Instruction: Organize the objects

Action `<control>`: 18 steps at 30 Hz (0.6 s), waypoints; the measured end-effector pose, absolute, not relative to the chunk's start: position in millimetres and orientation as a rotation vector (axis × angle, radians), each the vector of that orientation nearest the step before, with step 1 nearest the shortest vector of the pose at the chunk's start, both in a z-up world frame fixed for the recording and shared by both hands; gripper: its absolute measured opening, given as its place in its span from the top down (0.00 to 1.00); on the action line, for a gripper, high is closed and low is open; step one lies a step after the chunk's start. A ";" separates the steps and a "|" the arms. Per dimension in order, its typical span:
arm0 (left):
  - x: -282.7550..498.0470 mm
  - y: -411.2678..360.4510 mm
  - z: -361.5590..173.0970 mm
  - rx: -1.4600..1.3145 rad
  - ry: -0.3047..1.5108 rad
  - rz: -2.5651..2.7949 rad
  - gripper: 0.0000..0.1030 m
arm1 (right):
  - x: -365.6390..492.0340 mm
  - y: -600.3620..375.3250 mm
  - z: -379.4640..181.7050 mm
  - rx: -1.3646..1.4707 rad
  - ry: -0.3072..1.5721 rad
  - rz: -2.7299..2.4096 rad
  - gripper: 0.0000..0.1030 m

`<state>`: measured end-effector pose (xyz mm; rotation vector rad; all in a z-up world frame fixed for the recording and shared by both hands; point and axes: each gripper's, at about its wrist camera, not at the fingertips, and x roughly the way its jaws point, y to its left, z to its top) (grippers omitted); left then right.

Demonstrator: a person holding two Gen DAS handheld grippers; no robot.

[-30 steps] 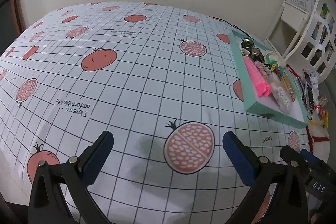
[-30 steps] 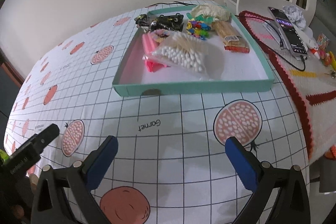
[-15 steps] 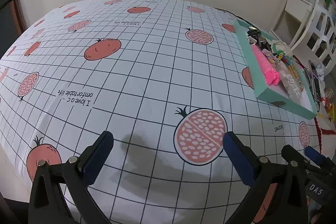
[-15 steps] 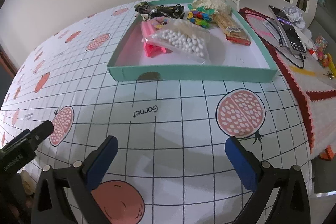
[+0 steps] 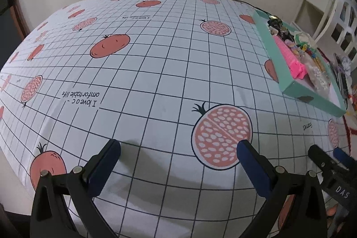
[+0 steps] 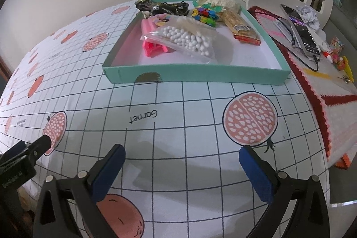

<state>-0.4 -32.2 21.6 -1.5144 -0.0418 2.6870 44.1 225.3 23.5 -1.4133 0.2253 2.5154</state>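
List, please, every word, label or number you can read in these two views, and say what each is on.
"Garnet": tablecloth, before the tray.
"I love a c - omfortable life": tablecloth, left view.
"DAS": right gripper, seen from the left camera.
"GenRobot.AI", roughly: left gripper, blurred.
Snack bar barcode label: too small.
Phone screen: unreadable.

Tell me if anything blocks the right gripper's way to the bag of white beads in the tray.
Only the teal tray's near wall stands between the open right gripper and the bead bag; the tablecloth between holds nothing.
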 end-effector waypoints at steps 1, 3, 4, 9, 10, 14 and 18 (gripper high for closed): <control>-0.2 -32.0 21.6 -1.515 -0.036 2.687 0.00 | 44.4 225.7 23.5 -1.412 0.225 2.512 0.00; -0.2 -33.2 22.0 -1.513 -0.042 2.687 0.00 | 45.1 226.3 23.4 -1.411 0.223 2.508 0.00; -0.2 -33.3 22.1 -1.513 -0.042 2.687 0.00 | 45.2 226.0 23.2 -1.412 0.217 2.507 0.00; 0.8 -29.4 19.5 -1.512 0.037 2.693 0.00 | 44.5 227.7 22.1 -1.410 0.201 2.489 0.00; 0.5 -29.3 19.6 -1.513 0.038 2.692 0.00 | 44.9 229.0 22.0 -1.407 0.204 2.486 0.00; 0.9 -28.4 19.7 -1.514 0.038 2.693 0.00 | 46.3 229.4 21.8 -1.400 0.201 2.485 0.00; 0.5 -28.3 20.1 -1.516 0.035 2.694 0.00 | 45.7 229.6 21.5 -1.399 0.200 2.486 0.00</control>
